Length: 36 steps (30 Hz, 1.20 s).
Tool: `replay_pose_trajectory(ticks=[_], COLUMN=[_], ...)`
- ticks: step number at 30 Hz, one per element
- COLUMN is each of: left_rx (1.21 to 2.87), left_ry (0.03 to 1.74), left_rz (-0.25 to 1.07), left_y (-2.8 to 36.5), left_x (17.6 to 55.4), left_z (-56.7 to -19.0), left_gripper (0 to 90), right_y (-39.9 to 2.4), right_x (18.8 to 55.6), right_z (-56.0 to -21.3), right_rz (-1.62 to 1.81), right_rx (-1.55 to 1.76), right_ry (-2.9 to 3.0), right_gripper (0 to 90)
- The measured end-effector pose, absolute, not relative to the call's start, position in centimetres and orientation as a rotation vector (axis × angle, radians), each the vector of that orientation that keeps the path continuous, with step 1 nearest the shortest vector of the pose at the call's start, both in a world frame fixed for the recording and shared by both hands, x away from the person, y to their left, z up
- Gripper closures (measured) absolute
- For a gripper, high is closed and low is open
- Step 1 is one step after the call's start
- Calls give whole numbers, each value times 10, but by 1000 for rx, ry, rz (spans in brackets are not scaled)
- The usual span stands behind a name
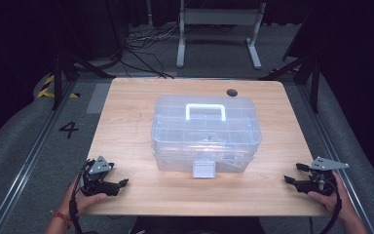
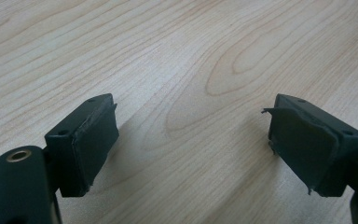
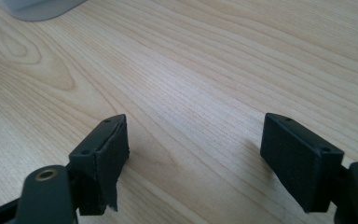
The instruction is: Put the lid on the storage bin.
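Left gripper (image 1: 122,184) at 7 o'clock, right gripper (image 1: 289,175) at 5 o'clock of clear plastic box (image 1: 206,132); both released, nothing between jaws.

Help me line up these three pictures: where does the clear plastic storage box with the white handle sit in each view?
High view: clear box at the table's middle, latch toward the person.
Left gripper view: not in it; bare wood between open jaws.
Right gripper view: a grey-white corner of it at the top left edge.
Shared landmark: the light wood-grain tabletop.
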<state>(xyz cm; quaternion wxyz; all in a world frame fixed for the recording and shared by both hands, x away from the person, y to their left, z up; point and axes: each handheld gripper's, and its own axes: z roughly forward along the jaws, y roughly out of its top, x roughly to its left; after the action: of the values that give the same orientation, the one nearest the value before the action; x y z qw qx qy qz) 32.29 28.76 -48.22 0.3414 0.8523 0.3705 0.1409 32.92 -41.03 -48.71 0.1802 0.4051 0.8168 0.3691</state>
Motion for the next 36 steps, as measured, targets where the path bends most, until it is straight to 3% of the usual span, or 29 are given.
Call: replay_pose_trajectory(ticks=[36], left_rx=[2212], left_ry=[983], left_rz=[378], left_y=[286], left_x=[322], left_z=[-482], left_gripper=[156], right_y=[-410], right_x=[329], right_z=[-487], right_rz=[1044], right_rx=[1146], right_ry=[2307], right_gripper=[235])
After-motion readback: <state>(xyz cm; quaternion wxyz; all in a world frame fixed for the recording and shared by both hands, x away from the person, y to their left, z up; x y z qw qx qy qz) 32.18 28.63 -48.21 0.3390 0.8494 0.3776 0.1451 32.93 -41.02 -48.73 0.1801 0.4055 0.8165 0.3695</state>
